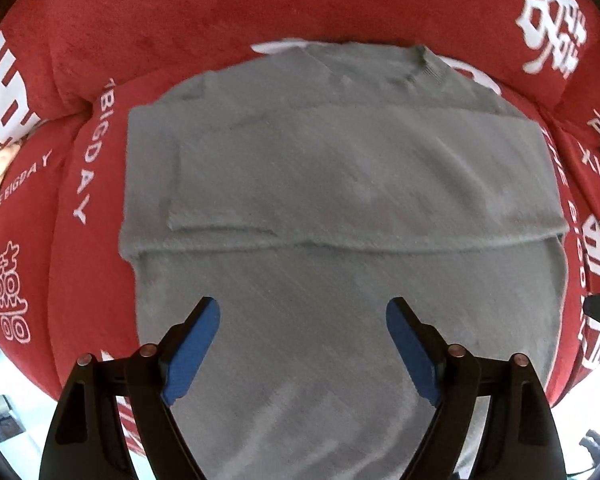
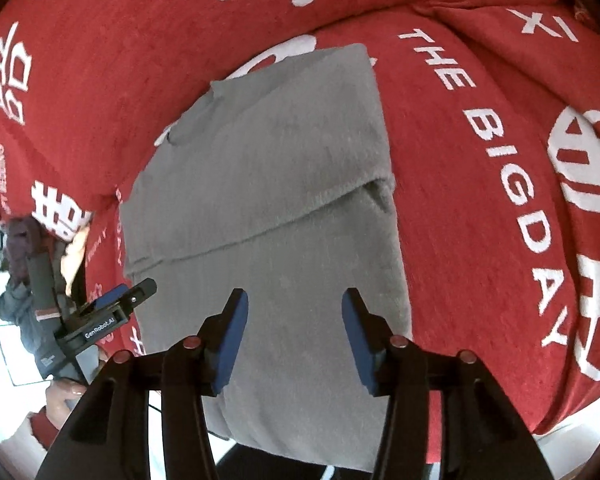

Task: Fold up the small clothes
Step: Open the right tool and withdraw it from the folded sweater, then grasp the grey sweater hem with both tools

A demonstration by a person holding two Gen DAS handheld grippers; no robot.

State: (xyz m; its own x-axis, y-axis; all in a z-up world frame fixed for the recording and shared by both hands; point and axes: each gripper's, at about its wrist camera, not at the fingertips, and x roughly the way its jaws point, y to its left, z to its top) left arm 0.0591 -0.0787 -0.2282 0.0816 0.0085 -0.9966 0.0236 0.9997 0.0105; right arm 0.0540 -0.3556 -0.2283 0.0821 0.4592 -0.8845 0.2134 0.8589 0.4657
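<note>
Garment: grey sweater (image 1: 340, 184) lying flat on a red cover (image 1: 220, 20), sleeves folded across the chest, collar at the far end, hem toward the onlooker's side.
Fold line: a sleeve edge runs straight across the body, about midway down the garment.
Near end: in the right wrist view the hem end of the sweater (image 2: 300, 400) hangs over the front edge of the red surface.
Left tongs (image 1: 303, 344): spread wide above the lower body of the sweater, nothing between the blue pads.
Right tongs (image 2: 295, 336): parted, nothing pinched; the grey cloth lies below them, not gripped.
Surroundings: the red cover (image 2: 480, 240) carries white lettering and large characters; raised red cushions rise behind and to both sides.
Obstructions: none lying on the sweater; left tongs (image 2: 120, 300) stand just off its left edge, held by a hand (image 2: 62, 396).
Open room: bare red cover on either side of the garment; the cushions close off the far side.
</note>
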